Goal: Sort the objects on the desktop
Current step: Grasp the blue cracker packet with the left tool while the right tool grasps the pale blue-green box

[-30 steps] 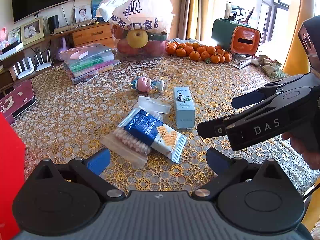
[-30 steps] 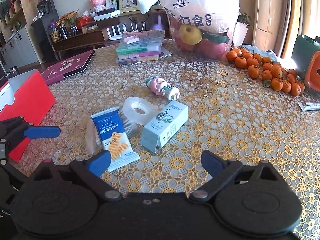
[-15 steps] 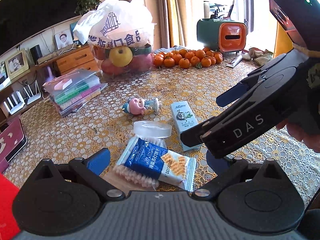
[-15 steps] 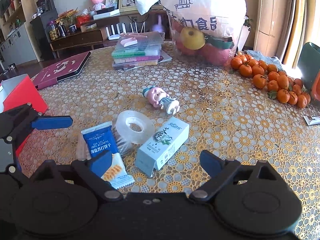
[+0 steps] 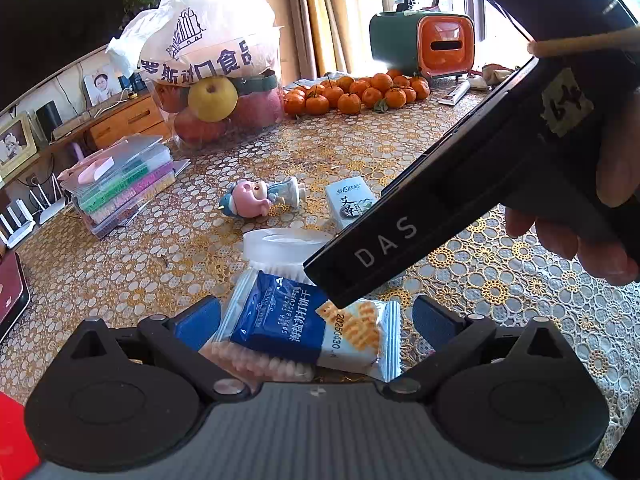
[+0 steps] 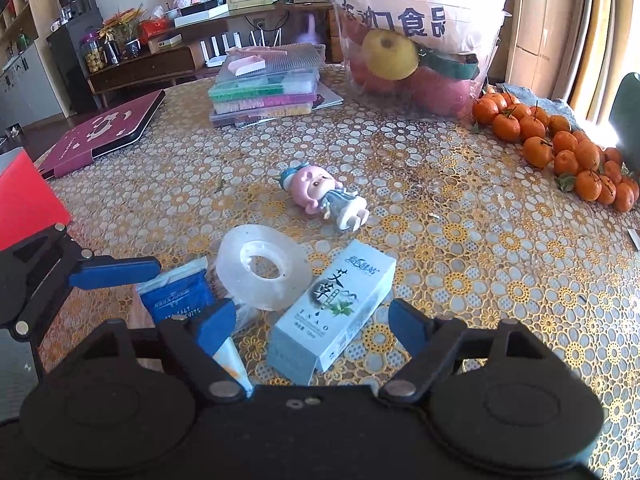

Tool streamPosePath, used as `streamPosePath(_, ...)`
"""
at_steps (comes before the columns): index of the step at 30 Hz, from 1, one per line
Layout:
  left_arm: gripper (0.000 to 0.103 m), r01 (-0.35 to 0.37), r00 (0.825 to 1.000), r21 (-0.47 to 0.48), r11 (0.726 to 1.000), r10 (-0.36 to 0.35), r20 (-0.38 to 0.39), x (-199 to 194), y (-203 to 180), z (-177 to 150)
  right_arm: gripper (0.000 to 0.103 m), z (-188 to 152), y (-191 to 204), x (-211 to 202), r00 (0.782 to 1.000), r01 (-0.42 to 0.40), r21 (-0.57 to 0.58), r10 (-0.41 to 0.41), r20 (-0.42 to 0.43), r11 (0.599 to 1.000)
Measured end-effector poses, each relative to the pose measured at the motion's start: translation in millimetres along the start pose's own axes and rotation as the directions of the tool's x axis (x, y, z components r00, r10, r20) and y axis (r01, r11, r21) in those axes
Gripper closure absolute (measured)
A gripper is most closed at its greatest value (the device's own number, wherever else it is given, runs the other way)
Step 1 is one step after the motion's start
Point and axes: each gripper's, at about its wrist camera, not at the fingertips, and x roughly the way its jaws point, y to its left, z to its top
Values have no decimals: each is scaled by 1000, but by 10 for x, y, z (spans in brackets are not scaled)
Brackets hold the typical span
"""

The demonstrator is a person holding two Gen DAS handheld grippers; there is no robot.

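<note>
On the bench [image 6: 460,216] lie one blue biscuit packet [image 5: 288,322], one bag of cotton swabs [image 5: 256,362] under it, one roll of clear tape [image 6: 262,266], one pale carton [image 6: 334,308] and one pink-haired doll [image 6: 320,194]. There is one stack of flat plastic cases [image 6: 264,88], one fruit bag [image 6: 416,36] showing one yellow apple [image 6: 390,54], and one heap of mandarins [image 6: 560,148], too bunched to count. Two tools show: the left tool [image 5: 316,316] and the right tool [image 6: 310,322].

I see the tape roll [image 6: 262,268] between biscuit packet [image 6: 176,296] and box [image 6: 336,312], doll [image 6: 324,196] behind, all on the surface [image 6: 460,216].
</note>
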Motion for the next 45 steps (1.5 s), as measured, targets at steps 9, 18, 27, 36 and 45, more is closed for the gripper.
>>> streamPosePath(9,0,-3,1000,30,1000,3,10,45,-58,-47,26,-13,-1,67,1000,1,-3,-1,-14,1000)
streamPosePath(18,3,-7,1000,47,999,6,17,51,-86,-68,41,-37,-48,5,1000,-5,-6,5,-15,1000)
streamPosePath(27,10,7,1000,36,999,-7,14,55,-83,-60,45,-19,-15,45,999,41,-23,-41,-7,999)
streamPosePath(36,18,-5,1000,40,999,5,2,43,-119,-42,62,-21,10,17,997,74,-28,-74,-5,997)
streamPosePath(45,27,-33,999,34,999,33,0,-11,-136,-13,70,-75,-13,-110,997,83,-24,-83,10,996)
